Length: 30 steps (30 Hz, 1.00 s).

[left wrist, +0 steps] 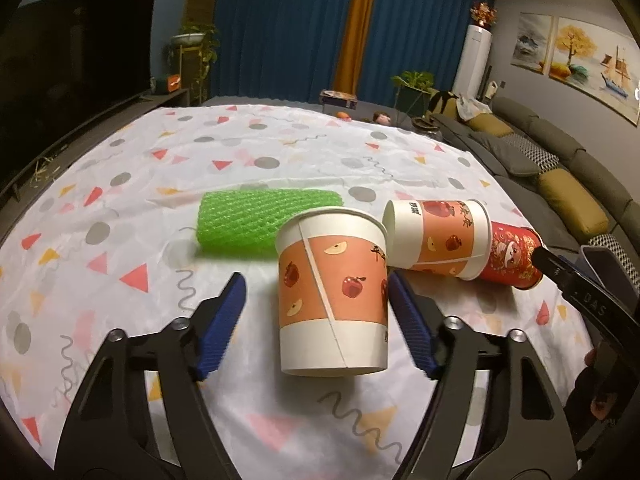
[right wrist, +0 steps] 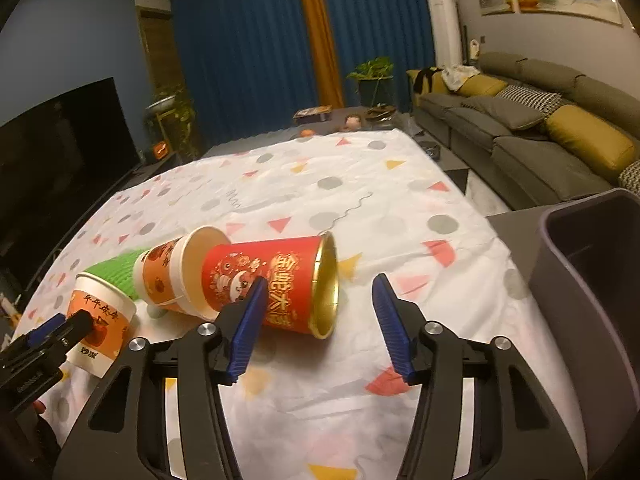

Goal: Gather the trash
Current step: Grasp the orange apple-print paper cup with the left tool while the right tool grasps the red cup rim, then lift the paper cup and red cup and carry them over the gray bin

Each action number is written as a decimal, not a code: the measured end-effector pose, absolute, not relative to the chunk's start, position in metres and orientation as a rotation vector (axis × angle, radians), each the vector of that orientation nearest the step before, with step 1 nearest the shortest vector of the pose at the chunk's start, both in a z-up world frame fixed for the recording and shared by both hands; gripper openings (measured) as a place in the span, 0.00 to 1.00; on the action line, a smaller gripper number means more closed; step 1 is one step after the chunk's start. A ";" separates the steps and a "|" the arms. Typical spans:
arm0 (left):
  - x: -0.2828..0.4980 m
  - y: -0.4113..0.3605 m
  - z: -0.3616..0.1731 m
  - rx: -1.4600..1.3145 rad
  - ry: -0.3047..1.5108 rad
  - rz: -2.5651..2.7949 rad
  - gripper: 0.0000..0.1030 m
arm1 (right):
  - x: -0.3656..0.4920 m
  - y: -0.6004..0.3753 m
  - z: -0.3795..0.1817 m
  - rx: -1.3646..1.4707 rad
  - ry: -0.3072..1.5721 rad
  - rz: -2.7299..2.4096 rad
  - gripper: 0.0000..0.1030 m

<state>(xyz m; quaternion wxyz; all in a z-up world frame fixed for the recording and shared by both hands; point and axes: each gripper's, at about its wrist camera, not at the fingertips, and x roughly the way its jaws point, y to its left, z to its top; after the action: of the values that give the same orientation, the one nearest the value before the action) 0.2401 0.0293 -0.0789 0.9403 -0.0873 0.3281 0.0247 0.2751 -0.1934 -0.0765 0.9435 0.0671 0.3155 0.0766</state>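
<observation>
An apple-print paper cup (left wrist: 334, 294) stands upside down on the table between the fingers of my open left gripper (left wrist: 316, 292); the right pad (left wrist: 404, 312) is at its side. It also shows in the right wrist view (right wrist: 102, 320). A second apple-print cup (left wrist: 436, 236) lies on its side, with a red and gold cup (right wrist: 276, 284) nested against it. A green foam net sleeve (left wrist: 256, 222) lies behind. My right gripper (right wrist: 320, 300) is open, just in front of the red cup's gold mouth.
A patterned white tablecloth (right wrist: 320, 184) covers the table. A dark grey bin (right wrist: 592, 280) stands at the table's right edge. A grey sofa (right wrist: 540, 136) is to the right, a television (left wrist: 72, 52) to the left.
</observation>
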 end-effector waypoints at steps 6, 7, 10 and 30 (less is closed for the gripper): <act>0.241 0.027 -0.080 -0.178 0.674 0.017 0.54 | 0.281 -0.193 -0.082 0.161 0.680 0.211 0.41; 0.240 0.027 -0.080 -0.179 0.673 0.017 0.54 | 0.281 -0.193 -0.082 0.164 0.683 0.217 0.39; 0.240 0.029 -0.080 -0.184 0.673 0.009 0.53 | 0.281 -0.193 -0.082 0.170 0.686 0.235 0.32; 0.214 0.024 -0.067 -0.178 0.636 -0.019 0.52 | 0.241 -0.195 -0.060 0.162 0.613 0.292 0.05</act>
<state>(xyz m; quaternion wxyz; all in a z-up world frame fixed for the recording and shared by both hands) 0.2140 0.0239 -0.0671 0.9459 -0.0876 0.3122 -0.0093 0.2414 -0.1951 -0.0603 0.9398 0.0792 0.3002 0.1430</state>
